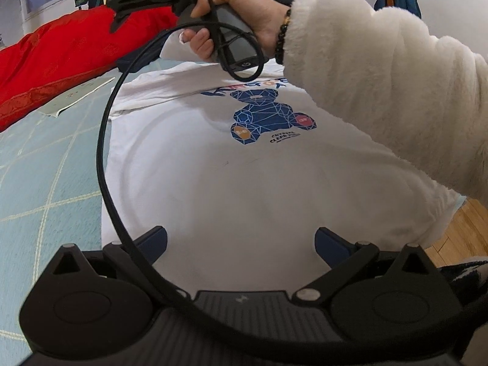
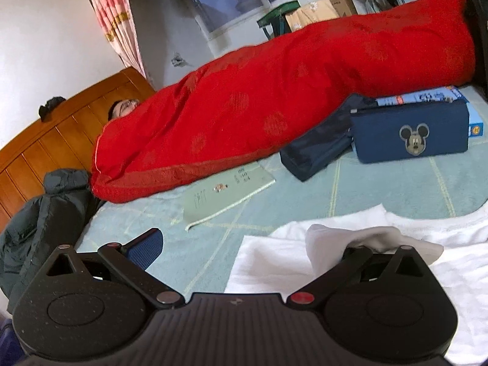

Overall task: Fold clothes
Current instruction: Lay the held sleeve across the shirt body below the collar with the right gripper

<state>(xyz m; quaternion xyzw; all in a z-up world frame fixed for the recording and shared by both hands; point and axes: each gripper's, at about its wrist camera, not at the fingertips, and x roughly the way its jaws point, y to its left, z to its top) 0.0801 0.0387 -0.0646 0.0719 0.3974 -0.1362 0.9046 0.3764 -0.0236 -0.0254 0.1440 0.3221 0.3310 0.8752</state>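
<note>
So the white T-shirt (image 1: 244, 158) with the blue bear print (image 1: 268, 116) lies flat on the pale green checked bedspread (image 1: 45, 177), print facing up. The left gripper (image 1: 241, 241) hovers over its lower part, fingers wide apart, nothing between them. The right gripper (image 2: 250, 241) is up at the shirt's far edge, fingers spread too, with a bit of white fabric draped over its right finger. A hand (image 1: 241, 15) in a fluffy white sleeve (image 1: 381, 76) holds it. Beyond the shirt: a booklet (image 2: 225, 195), a navy Mickey pouch (image 2: 408, 134), a red quilt (image 2: 274, 103).
</note>
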